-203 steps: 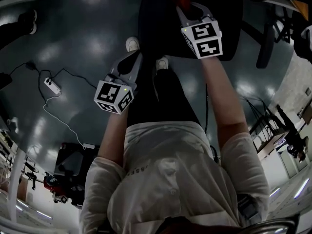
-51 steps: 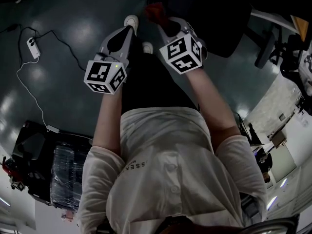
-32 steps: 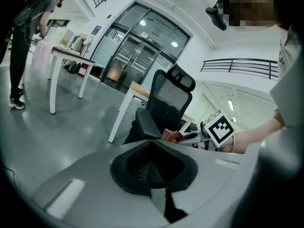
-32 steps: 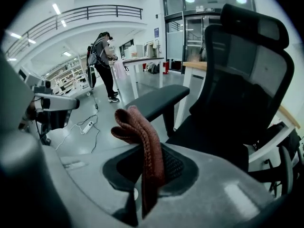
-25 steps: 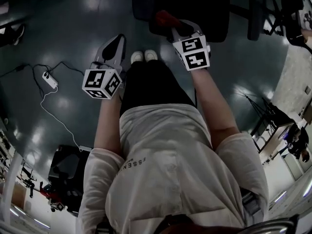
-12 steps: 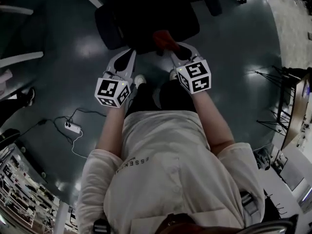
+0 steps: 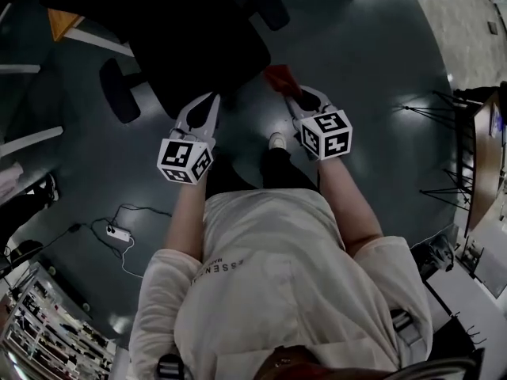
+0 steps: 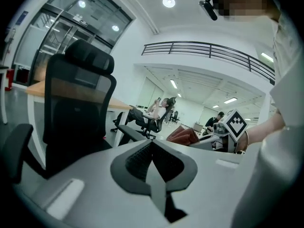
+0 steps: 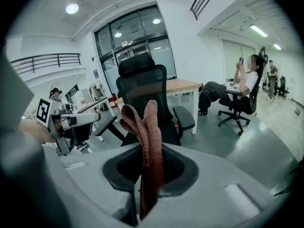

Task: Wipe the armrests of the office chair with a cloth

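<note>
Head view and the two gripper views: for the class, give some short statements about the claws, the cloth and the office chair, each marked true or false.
1. The right claw is shut on a reddish cloth. True.
2. The left claw holds a second cloth. False: it is shut with nothing between its jaws.
3. The cloth is pressed onto an armrest of the office chair. False: the cloth is held in the air, and the chair stands ahead of it, apart from it.
4. The office chair has a headrest above its backrest. True.
</note>
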